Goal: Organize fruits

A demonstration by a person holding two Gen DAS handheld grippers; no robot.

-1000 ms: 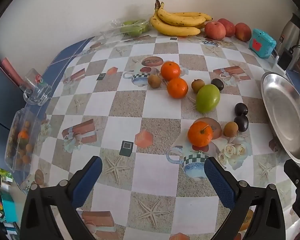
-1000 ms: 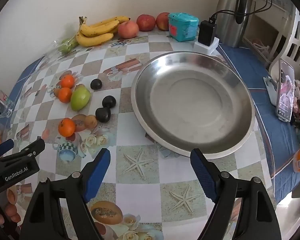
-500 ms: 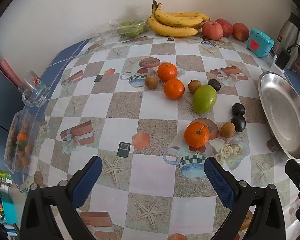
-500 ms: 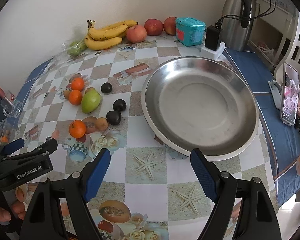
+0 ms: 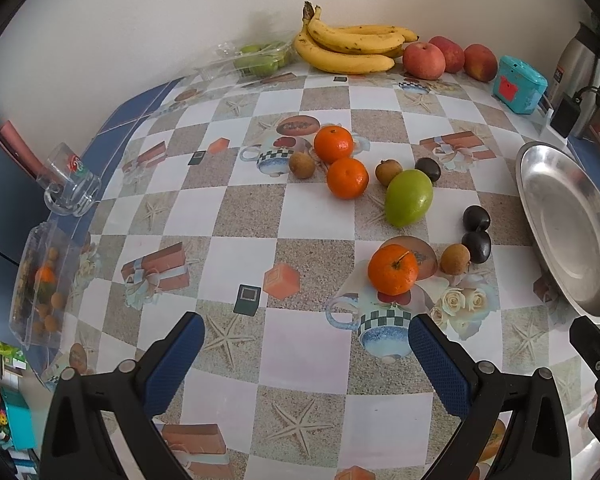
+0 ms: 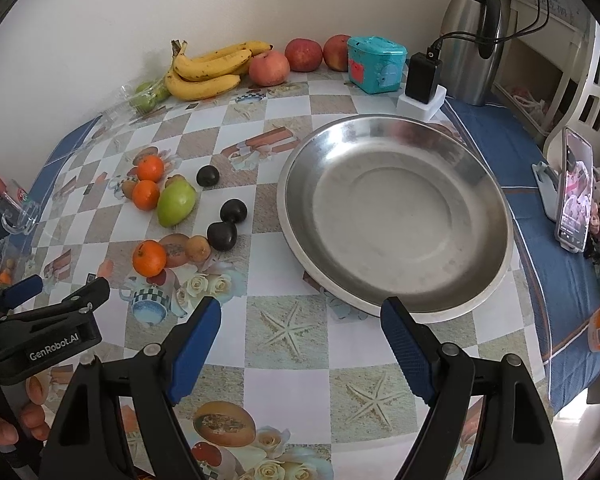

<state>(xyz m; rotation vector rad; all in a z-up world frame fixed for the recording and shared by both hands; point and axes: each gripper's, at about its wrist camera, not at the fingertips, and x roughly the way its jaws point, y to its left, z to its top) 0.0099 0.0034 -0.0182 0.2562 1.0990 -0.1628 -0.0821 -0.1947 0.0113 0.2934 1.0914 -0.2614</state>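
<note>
Right wrist view, right gripper [image 6: 300,330] fingers wide, empty above tablecloth, left gripper [image 5: 306,340] likewise wide, empty.

Soft, even daylight is filling both views, the fruit is casting only faint shadows on the counter [image 5: 308,220], the steel plate [image 6: 396,216] is showing dull glare, and fisheye distortion is bending the darkened edges.
</note>
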